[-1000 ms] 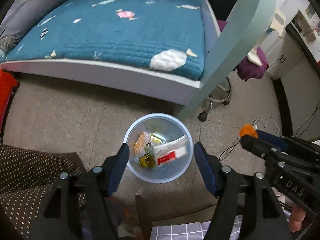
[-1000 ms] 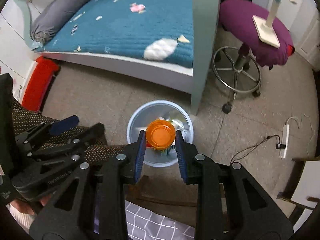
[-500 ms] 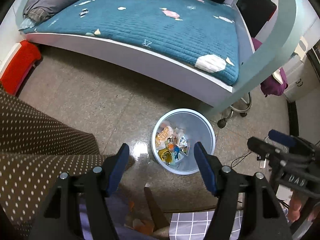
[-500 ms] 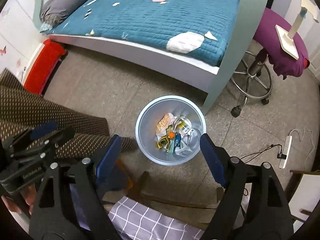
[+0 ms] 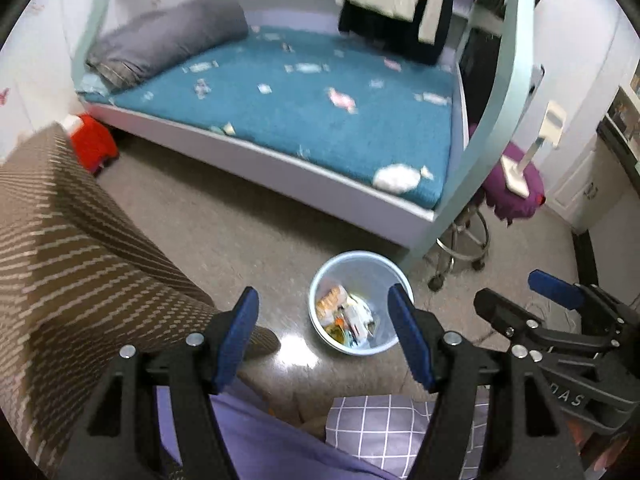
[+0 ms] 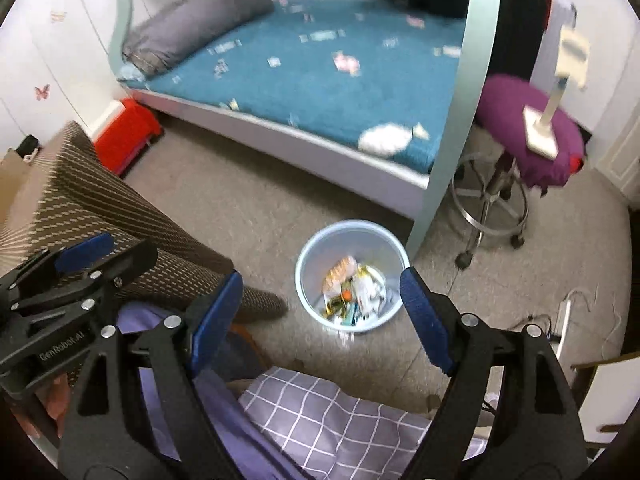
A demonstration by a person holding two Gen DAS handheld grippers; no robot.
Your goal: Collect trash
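The room has dropped away beneath me: more of the teal quilted bed (image 6: pixel 320 76) and the speckled grey floor (image 6: pixel 248 208) shows than a second ago, because I have lifted both hands up and back. The round pale-blue plastic waste bin (image 6: pixel 308 252) stands on the floor below, near the pale-green bedpost (image 6: pixel 460 120). My right gripper (image 6: pixel 320 304) was clamped on a small orange cap a second ago; its jaws have sprung wide and are empty. That cap now lies as an orange speck among the wrappers (image 6: pixel 352 292) in the bin, so this piece is done. My left gripper (image 5: pixel 322 332) hangs open, holding nothing.
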